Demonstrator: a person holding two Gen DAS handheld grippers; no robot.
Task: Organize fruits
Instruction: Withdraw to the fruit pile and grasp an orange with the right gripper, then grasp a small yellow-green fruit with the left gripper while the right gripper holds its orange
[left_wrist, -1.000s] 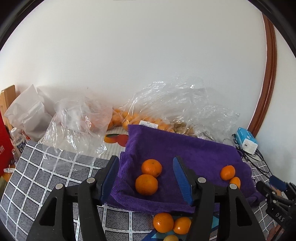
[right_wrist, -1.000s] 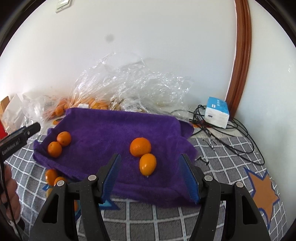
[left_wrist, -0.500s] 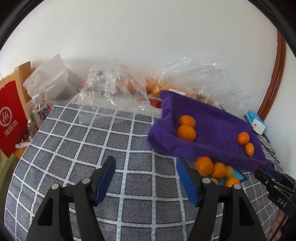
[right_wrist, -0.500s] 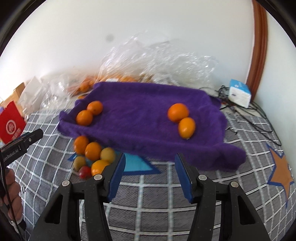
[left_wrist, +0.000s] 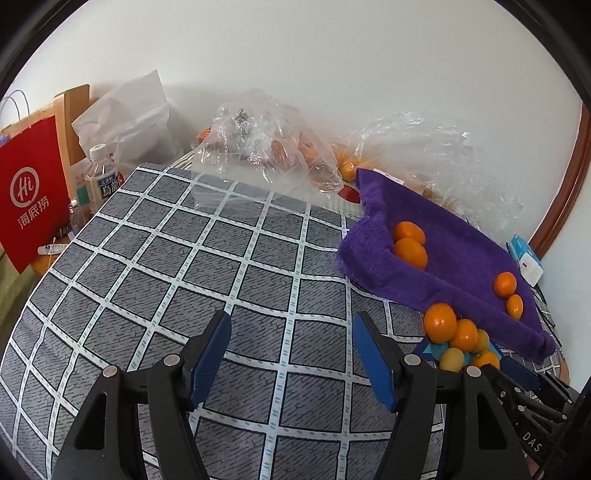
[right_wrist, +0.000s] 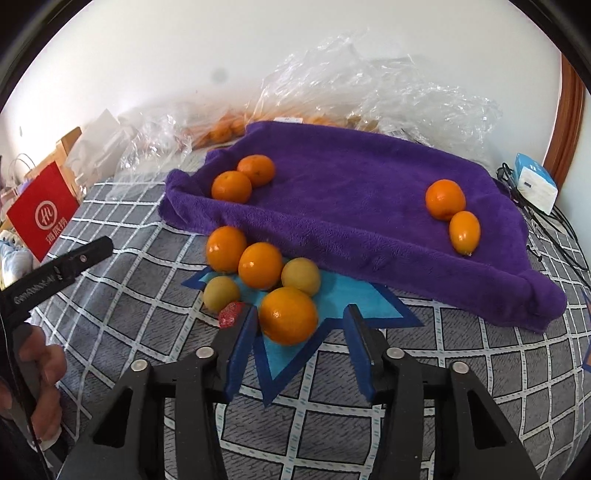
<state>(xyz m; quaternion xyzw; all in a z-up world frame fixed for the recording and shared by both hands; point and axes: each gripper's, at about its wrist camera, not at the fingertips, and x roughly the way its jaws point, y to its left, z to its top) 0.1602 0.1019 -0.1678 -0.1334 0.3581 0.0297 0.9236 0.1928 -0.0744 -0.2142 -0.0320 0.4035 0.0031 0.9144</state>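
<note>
On the checked worktop (right_wrist: 480, 369), left to right: one red bag (right_wrist: 40, 210) with "Hi" logo; six loose fruits, nearest orange (right_wrist: 288, 319) between my closing right fingers (right_wrist: 240, 350), unpinched; four oranges on purple towel (right_wrist: 351, 192). Left gripper (left_wrist: 291, 350) gapes empty.

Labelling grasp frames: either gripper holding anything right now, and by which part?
Nothing held. Left gripper is open over bare tablecloth. Right gripper is closing around the nearest orange, with the right pad not yet touching it.
</note>
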